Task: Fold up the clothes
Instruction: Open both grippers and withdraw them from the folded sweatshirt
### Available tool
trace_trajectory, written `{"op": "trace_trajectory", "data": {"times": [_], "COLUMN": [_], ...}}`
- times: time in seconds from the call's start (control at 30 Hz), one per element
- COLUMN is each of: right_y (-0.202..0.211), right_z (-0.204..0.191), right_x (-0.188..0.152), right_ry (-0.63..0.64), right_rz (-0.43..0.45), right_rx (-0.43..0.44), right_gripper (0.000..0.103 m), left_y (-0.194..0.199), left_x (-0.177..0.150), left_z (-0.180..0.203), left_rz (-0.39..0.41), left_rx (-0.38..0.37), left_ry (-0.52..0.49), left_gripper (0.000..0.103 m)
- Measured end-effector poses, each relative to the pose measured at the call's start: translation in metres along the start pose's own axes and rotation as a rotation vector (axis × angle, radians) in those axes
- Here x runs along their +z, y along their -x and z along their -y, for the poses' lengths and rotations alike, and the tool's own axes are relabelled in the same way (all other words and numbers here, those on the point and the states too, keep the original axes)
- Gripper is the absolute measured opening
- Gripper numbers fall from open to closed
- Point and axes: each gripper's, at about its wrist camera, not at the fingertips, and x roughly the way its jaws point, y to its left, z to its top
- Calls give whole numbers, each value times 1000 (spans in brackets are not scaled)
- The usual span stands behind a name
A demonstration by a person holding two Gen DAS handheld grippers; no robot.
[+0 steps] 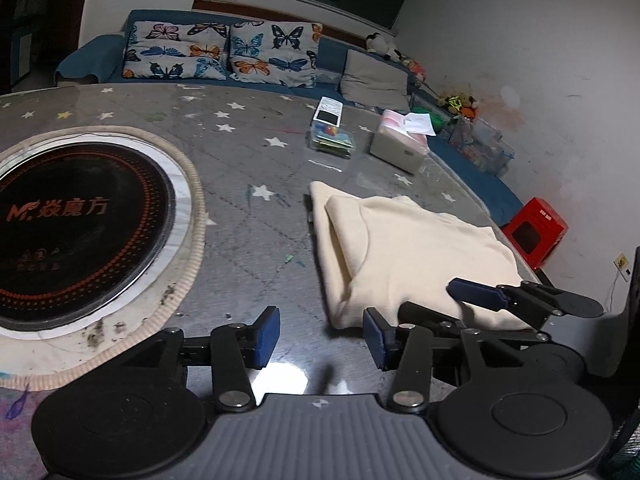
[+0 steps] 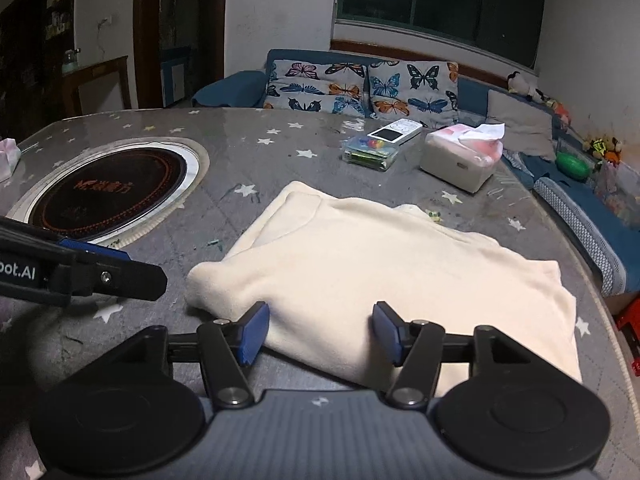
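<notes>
A cream-coloured soft fleece garment [image 2: 360, 272] lies folded into a rough rectangle on the grey star-patterned table [image 2: 280, 148]. It lies flat, in several layers, and one folded layer shows on top at its far left corner. Its near left corner is rounded and thick. Its right edge lies near the table's right rim.

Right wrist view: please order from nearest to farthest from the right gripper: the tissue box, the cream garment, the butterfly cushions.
1. Cream garment, folded, directly at the right gripper.
2. Tissue box, farther back on the right of the table.
3. Butterfly cushions, on the sofa behind the table.
</notes>
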Motion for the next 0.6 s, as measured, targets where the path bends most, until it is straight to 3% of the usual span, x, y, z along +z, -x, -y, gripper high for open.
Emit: {"op": "trace_trajectory", "data": {"times": [0.6], "right_y": [28], "right_z": [-3], "right_x": [-9], "right_ry": [-48], "right_rz": [2], "right_rx": [0], "right_gripper": [83], "left_y": [6], "left_x": [-10], "left_z": [10], "left_rz": [-4], "left_rx": [32], "left_ry": [-41], "left_gripper": [75]}}
